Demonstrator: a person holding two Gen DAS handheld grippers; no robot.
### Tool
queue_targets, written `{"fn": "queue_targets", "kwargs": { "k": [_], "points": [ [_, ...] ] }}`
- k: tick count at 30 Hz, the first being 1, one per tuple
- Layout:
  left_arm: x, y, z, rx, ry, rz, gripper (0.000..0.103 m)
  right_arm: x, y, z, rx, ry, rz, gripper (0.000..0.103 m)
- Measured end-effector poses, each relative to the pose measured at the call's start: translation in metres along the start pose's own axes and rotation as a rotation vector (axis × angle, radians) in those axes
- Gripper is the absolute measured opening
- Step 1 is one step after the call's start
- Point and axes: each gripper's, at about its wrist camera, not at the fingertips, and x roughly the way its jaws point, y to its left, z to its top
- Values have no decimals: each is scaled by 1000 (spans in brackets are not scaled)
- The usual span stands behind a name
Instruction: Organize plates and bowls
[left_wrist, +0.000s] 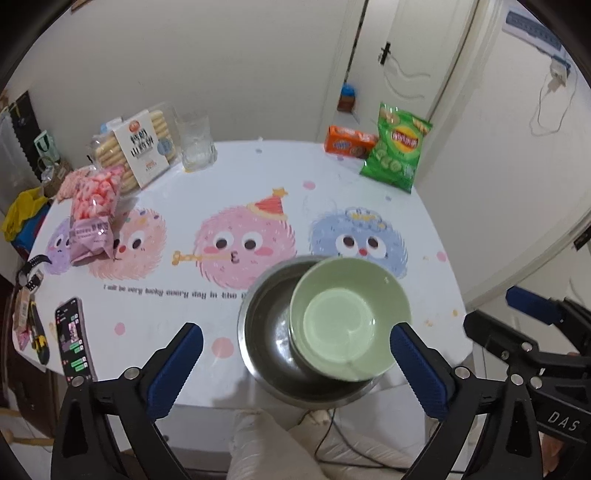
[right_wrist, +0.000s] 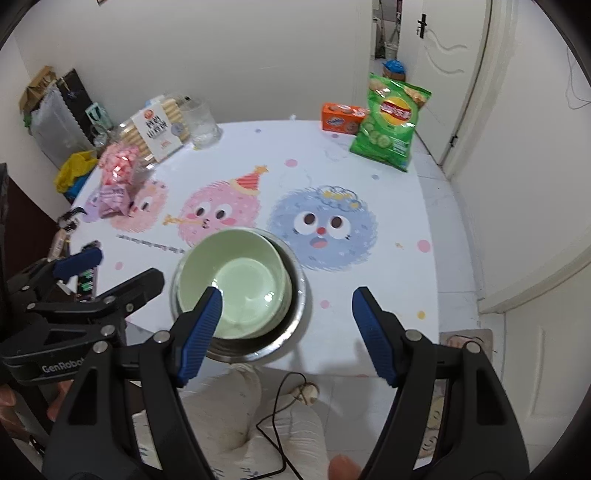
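The left gripper has its blue-padded fingers spread wide, nothing pressed between them; in its own view the stacked bowls show in the gap, closer to the pad at 4 o'clock. The right gripper is also parted and grips nothing, its left-hand pad crossing in front of the bowls' near rim, though contact cannot be judged. The green bowl sits tilted inside the steel bowl, leaning toward one side, and the pair rests at the table's near edge, at about 6 o'clock on the round top. The table wears a white cloth printed with fuzzy cartoon faces. At 12 o'clock stands a clear glass, with a biscuit pack and pink snack bags toward 10, an orange box and green chip bag toward 1 to 2, and a phone at 8. White walls and a white door lie beyond. Both grippers point steeply down over the near edge, side by side, above the person's pale-trousered lap.
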Motion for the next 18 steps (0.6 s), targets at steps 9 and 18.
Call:
{"fn": "queue_targets", "kwargs": {
  "k": [9, 18],
  "points": [
    [5, 1, 0, 54, 13, 6, 103, -12, 18, -11, -71, -78, -144, 81],
    [14, 16, 16, 152, 44, -46, 103, 4, 22, -5, 28, -4, -181, 89]
  ]
}}
